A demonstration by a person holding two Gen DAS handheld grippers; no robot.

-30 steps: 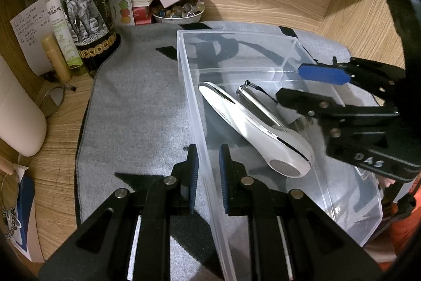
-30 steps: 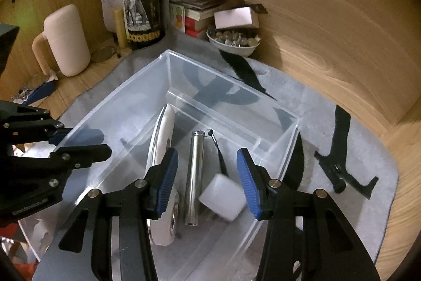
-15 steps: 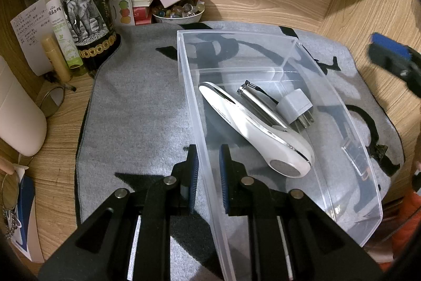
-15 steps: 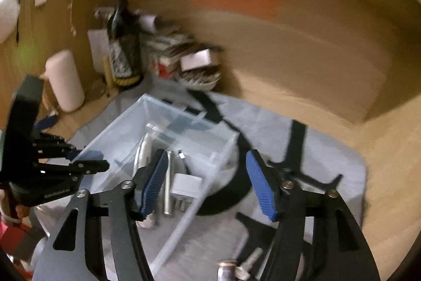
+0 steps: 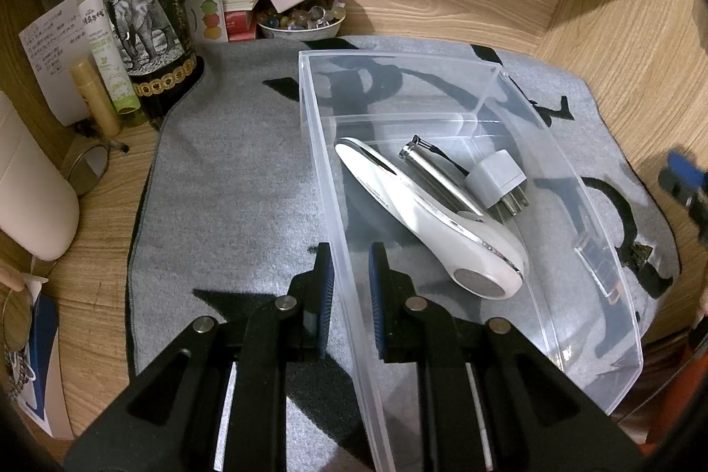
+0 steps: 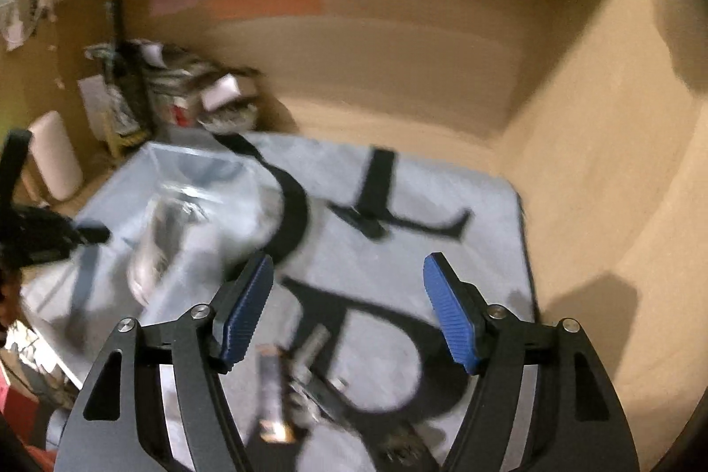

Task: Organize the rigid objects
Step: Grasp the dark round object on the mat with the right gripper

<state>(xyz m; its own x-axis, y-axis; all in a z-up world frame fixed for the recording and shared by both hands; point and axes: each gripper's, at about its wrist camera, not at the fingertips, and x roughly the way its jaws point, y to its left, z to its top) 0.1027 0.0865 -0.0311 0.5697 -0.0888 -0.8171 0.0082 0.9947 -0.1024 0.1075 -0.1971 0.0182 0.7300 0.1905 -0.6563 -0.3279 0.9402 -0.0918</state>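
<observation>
Two grippers over a grey mat (image 5: pixel 230 206), left gripper (image 5: pixel 349 286) angled down, pinching the clear bin (image 5: pixel 575 251) wall, right gripper (image 6: pixel 347 312) tilted down, jaws opening, nothing between them, white handheld device (image 5: pixel 425 224), metal cylinder (image 5: pixel 438 180) and plug adapter (image 5: pixel 498 175) lying in the bin's near compartment.

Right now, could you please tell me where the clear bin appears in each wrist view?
Left wrist: the bin fills centre and right; its near wall is pinched by the left gripper.
Right wrist: the bin, blurred, lies at mid-left.
Shared landmark: the dark bottle, upper left in both.
</observation>
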